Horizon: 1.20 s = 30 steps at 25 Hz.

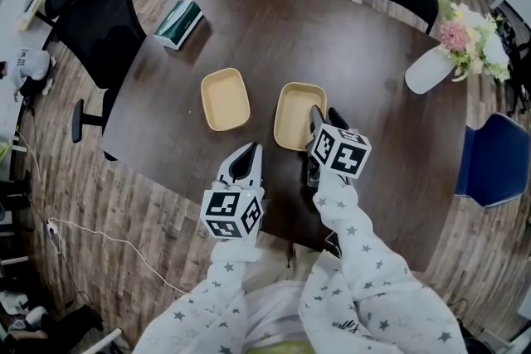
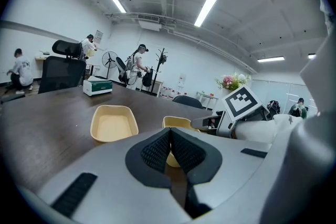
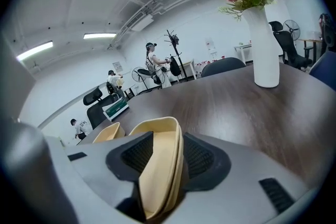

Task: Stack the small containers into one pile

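Note:
Two shallow beige containers lie side by side on the dark table (image 1: 373,120). The left container (image 1: 225,99) (image 2: 114,123) (image 3: 107,132) stands alone, nothing touching it. The near wall of the right container (image 1: 294,116) (image 2: 176,122) (image 3: 157,165) sits between the jaws of my right gripper (image 1: 323,118) (image 3: 163,149), which are open with a gap on each side of the wall. My left gripper (image 1: 246,163) (image 2: 169,136) hovers at the table's near edge, short of both containers, shut and empty.
A green and white box (image 1: 178,22) (image 2: 97,86) lies at the far left of the table. A white vase of flowers (image 1: 431,69) (image 3: 265,50) stands at the right. Black chairs (image 1: 99,29) and a blue chair (image 1: 494,157) surround the table. People stand far behind.

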Each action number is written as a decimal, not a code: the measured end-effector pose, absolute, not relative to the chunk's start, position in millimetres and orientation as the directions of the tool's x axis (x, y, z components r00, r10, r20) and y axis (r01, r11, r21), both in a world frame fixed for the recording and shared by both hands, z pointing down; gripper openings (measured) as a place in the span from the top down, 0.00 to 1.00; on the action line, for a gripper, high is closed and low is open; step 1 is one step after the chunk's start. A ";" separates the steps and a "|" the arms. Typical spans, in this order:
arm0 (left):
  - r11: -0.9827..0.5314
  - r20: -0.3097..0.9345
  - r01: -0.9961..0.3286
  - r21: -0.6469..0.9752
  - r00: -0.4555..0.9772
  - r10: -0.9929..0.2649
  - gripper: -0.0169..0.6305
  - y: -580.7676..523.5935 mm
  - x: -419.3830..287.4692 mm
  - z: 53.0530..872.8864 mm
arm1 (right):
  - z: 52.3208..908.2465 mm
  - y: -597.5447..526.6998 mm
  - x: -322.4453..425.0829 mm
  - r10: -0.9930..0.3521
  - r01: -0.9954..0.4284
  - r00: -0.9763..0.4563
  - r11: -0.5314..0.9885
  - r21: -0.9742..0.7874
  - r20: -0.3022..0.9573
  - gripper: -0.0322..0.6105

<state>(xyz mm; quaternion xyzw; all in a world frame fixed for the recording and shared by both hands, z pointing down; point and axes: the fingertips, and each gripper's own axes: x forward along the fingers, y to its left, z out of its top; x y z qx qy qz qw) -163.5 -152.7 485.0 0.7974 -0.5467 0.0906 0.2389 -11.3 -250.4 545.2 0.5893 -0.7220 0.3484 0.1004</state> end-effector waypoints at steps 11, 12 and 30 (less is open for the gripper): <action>-0.263 0.386 -0.932 0.248 0.344 -0.856 0.94 -138.8 -165.2 469.3 | 517.6 -243.3 -19.7 -0.794 -0.907 -0.361 0.177 -0.383 0.489 0.67; -0.259 0.382 -0.936 0.240 0.336 -0.861 0.94 -136.4 -167.3 466.8 | 513.0 -241.6 -23.0 -0.793 -0.907 -0.374 0.203 -0.370 0.482 0.67; -0.236 0.378 -0.933 0.271 0.329 -0.865 0.94 -154.3 -253.2 471.8 | 481.7 -253.0 -149.7 -0.679 -0.776 -0.612 0.416 -0.474 0.406 0.89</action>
